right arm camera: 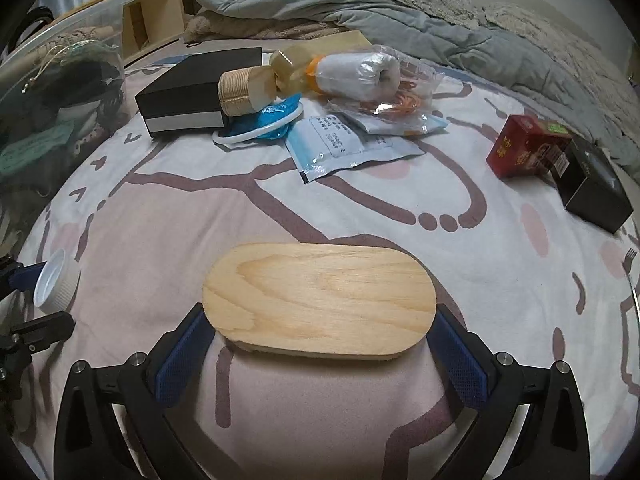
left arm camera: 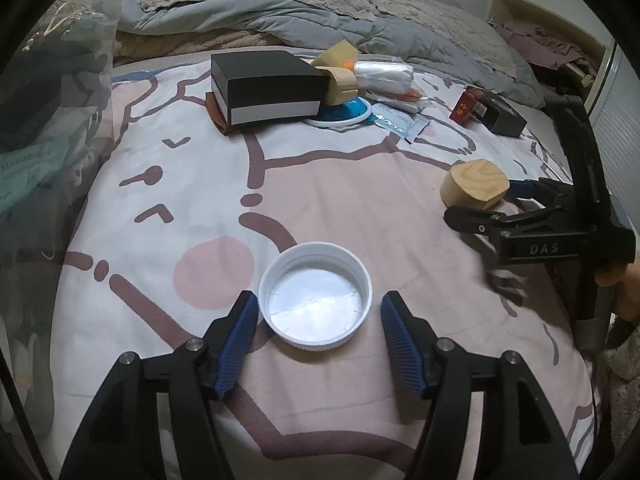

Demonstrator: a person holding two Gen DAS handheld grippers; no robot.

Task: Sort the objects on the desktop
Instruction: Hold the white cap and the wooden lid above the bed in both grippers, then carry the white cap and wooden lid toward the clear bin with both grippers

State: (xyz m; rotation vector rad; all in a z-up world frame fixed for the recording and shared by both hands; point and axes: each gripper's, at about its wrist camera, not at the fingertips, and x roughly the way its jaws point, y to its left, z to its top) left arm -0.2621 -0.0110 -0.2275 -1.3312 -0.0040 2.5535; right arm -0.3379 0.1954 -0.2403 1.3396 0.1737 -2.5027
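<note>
Bed [left arm camera: 344, 208] with the patterned sheet carried everything. Far side: black box [left arm camera: 268, 84] leaning on a loose pile of packets and a plastic roll [right arm camera: 360, 70]; far right, a red box [right arm camera: 524, 146] touching a smaller black one.

Near right: oval wooden block [right arm camera: 320, 300] flat on the sheet, right hand-held gripper [right arm camera: 320, 344] spread to its widest around the long ends. Pads sat just at the ends; I couldn't tell if they pressed, so I read it as not gripping.

Near left: white lid [left arm camera: 316, 294] rim-up, left hand-held gripper [left arm camera: 316, 340] open, pads clear of the rim on both sides.

My take: centre each thing between the pads before closing. The lid is thin-walled, so squeeze gently across the full rim. Soft bedding gives, so don't press down.
</note>
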